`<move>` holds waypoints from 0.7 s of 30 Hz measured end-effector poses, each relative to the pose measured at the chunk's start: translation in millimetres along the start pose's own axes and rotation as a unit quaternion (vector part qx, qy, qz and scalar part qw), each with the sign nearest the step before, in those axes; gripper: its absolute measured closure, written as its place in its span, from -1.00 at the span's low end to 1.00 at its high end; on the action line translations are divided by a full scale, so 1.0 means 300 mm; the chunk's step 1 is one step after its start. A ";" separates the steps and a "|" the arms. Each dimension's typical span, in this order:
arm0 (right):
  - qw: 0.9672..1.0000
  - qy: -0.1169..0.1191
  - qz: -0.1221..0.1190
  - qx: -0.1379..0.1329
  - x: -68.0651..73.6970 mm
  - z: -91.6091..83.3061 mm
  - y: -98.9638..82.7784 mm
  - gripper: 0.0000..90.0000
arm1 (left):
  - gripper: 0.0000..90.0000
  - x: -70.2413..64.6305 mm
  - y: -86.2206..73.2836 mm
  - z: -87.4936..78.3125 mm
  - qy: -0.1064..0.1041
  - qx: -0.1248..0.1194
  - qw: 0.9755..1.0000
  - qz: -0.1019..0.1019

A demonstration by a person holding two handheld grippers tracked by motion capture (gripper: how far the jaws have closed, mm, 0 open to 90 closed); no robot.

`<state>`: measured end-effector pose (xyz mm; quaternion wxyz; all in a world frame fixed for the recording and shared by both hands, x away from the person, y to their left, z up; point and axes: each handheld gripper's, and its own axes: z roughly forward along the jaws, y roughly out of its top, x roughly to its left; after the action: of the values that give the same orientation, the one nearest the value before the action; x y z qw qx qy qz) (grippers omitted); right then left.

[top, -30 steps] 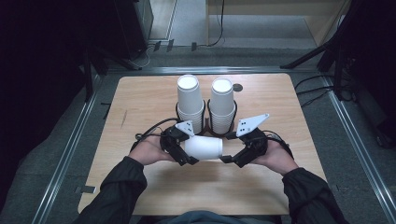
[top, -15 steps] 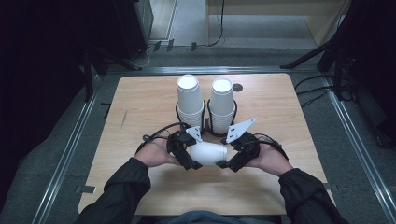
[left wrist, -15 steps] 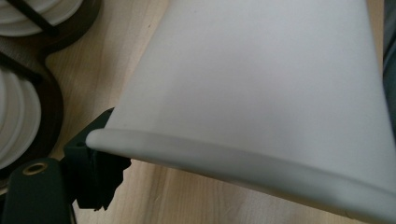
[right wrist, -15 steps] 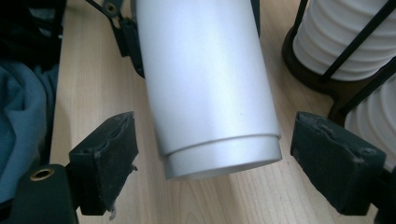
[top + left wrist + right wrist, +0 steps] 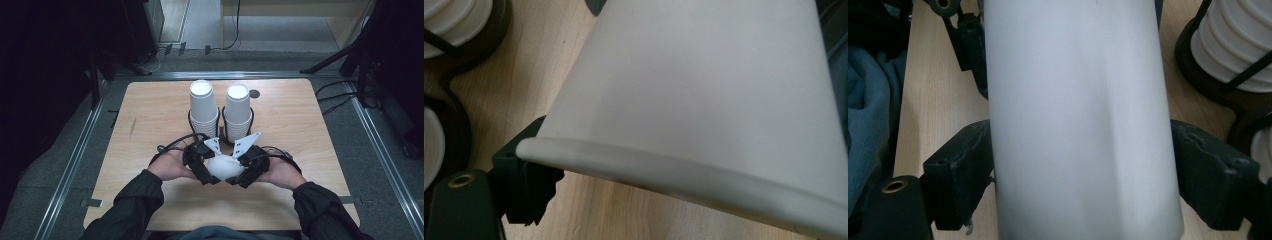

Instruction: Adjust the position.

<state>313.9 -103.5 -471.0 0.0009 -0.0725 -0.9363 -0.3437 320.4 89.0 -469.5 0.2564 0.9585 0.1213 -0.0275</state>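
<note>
While both my hands sit close together at the near middle of the table [image 5: 150,105], a white paper cup [image 5: 225,166] lies sideways between my two tongs, held up off the wood.

My left tongs [image 5: 204,167] have the wide, rimmed end: in the left gripper view the rolled lip of the cup [image 5: 704,100] runs across the bottom of the picture, and one black jaw presses against the cup just under that lip at the lower left. I take that as a grip on the cup (the other jaw is hidden behind the cup's wall).

My right tongs [image 5: 243,170] have the narrower end. In the right gripper view the cup [image 5: 1078,120] stands between the two jaws, and both black pads touch its sides, left and right. Those jaws have just been closing, with the cup between them, and they now clasp it.

Beyond my hands, towards the far edge, two stacks of white cups [image 5: 204,107] stand upright side by side in dark wire holders [image 5: 235,137], near the tongs but apart from them.
</note>
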 end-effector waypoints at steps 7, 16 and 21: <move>1.000 -0.012 -0.024 0.004 0.009 0.003 0.011 -0.50 | -0.78 0.001 0.000 -0.003 0.001 -0.001 1.000 -0.004; 0.999 -0.012 -0.011 -0.032 -0.010 -0.038 0.003 -0.51 | -1.00 0.002 -0.001 -0.054 0.015 -0.053 0.998 -0.020; 0.999 -0.015 0.002 -0.052 -0.018 -0.069 -0.007 -0.52 | -1.00 0.018 -0.018 -0.093 0.013 -0.090 0.995 -0.032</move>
<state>318.1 -119.2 -456.8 -0.0157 -0.0796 -0.9170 -0.3906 323.9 108.5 -448.6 0.3393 0.9274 0.1572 -0.0123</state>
